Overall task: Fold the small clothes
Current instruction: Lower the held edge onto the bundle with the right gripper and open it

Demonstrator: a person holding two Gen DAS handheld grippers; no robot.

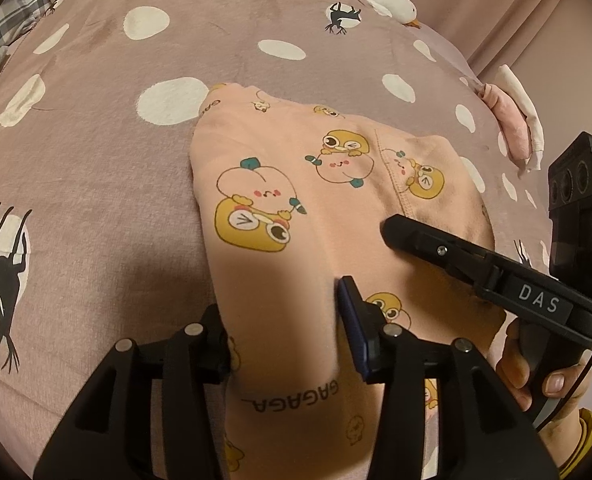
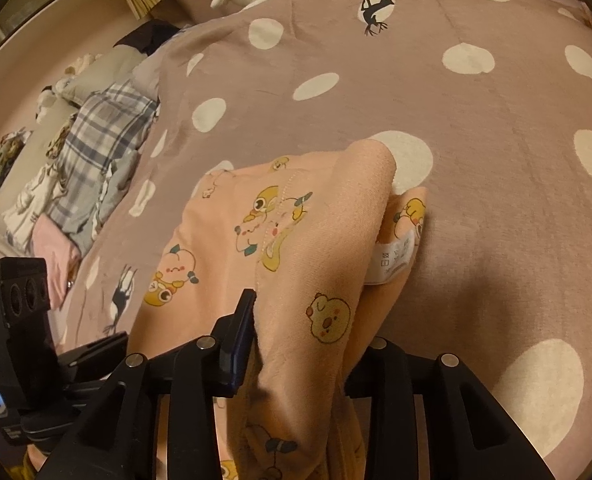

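Pink cartoon-print garment (image 1: 296, 200) on spotted bedspread (image 1: 95, 160). Left gripper (image 1: 283, 320) & right gripper (image 2: 304, 344) each clamp a fold of its fabric betw. both fingers.

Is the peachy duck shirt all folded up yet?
Not yet. The peach garment already lies doubled over on the dotted blanket. Both the left gripper and the right gripper have its cloth between their fingers. Left: laying that bunched end flat; the care label sticks out.
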